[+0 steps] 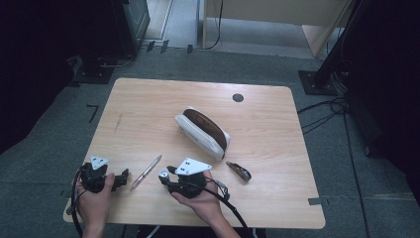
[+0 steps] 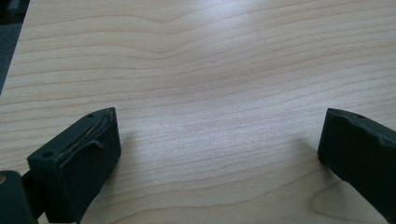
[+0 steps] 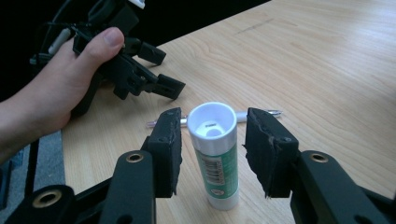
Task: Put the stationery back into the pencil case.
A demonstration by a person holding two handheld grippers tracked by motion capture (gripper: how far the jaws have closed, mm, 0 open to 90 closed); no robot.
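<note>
Glue stick point(image 3: 214, 154) upright between right hand-held gripper point(image 3: 214, 151) jaws; pen point(image 1: 145, 172) behind it; pouch point(image 1: 202, 133) mid-table point(image 1: 148, 99).

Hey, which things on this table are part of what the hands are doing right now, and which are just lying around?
In use:
- white glue stick with green label, between right gripper jaws
- slim silver pen just beyond

Lying about:
- white pencil case with brown inside
- small dark clip
- left gripper, open over bare wood

Soft overhead light brightens the table point(image 1: 148, 99) with faint glare; surroundings stay dark, slightly blurred.
</note>
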